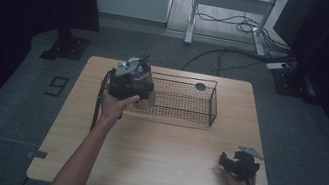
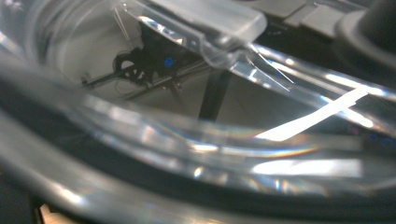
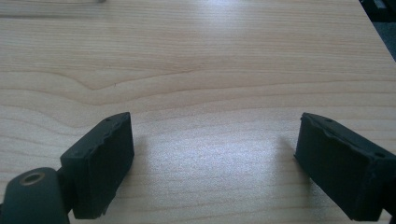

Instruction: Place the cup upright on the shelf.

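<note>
One wire basket (image 1: 191, 102) beside left gripper (image 1: 143, 100)

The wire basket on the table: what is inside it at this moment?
In the wire basket, one small dark round object sits near the far right corner. The left gripper, holding a clear container, covers the basket's left end, so that part cannot be judged.

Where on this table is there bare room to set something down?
The widest bare wood lies in front of the wire basket, running across the table to the right gripper near the front right corner. The back is crowded: the basket sits there, and the left gripper holds a clear container at its left end.
</note>
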A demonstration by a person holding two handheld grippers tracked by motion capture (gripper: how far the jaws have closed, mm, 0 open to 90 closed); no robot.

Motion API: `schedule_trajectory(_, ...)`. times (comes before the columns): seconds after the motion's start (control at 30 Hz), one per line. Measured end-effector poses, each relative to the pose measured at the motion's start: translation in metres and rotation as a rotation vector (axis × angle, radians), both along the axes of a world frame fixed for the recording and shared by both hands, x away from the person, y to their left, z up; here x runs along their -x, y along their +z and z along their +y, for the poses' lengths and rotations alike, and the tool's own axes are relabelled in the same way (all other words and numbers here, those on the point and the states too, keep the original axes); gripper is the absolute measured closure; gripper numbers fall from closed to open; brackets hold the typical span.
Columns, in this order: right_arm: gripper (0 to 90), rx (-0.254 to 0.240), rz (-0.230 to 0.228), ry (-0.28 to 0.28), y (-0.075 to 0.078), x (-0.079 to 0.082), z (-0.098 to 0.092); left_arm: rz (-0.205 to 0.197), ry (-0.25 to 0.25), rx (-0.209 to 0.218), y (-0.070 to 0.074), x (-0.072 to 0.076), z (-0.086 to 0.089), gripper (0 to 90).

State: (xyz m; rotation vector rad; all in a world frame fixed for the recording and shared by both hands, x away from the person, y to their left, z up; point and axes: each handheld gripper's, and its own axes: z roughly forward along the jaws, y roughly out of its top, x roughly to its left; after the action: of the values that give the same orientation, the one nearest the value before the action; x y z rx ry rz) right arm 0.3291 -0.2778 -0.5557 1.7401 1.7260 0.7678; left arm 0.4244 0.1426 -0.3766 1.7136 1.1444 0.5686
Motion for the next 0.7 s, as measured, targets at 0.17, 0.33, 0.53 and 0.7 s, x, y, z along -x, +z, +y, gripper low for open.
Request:
schedule_trajectory(0.17, 11.2, 0.000, 0.000, 0.000, 0.000, 0.000, 0.000, -0.004, -0.006, -0.010, 0.003, -0.010, -0.005, 3.9)
schedule_trajectory(0.33, 11.3, 0.000, 0.000, -0.001, 0.000, 0.000, 0.000, 0.002, 0.000, -0.009, 0.002, -0.018, -0.008, 3.9)
schedule_trajectory(0.53, 11.2, 0.000, 0.001, 0.000, 0.000, 0.000, 0.000, 0.025, 0.011, -0.013, -0.005, -0.030, -0.010, 3.9)
schedule_trajectory(0.7, 11.2, 0.000, 0.001, 0.000, 0.000, 0.000, 0.000, 0.039, 0.021, -0.015, -0.012, -0.039, -0.011, 3.9)
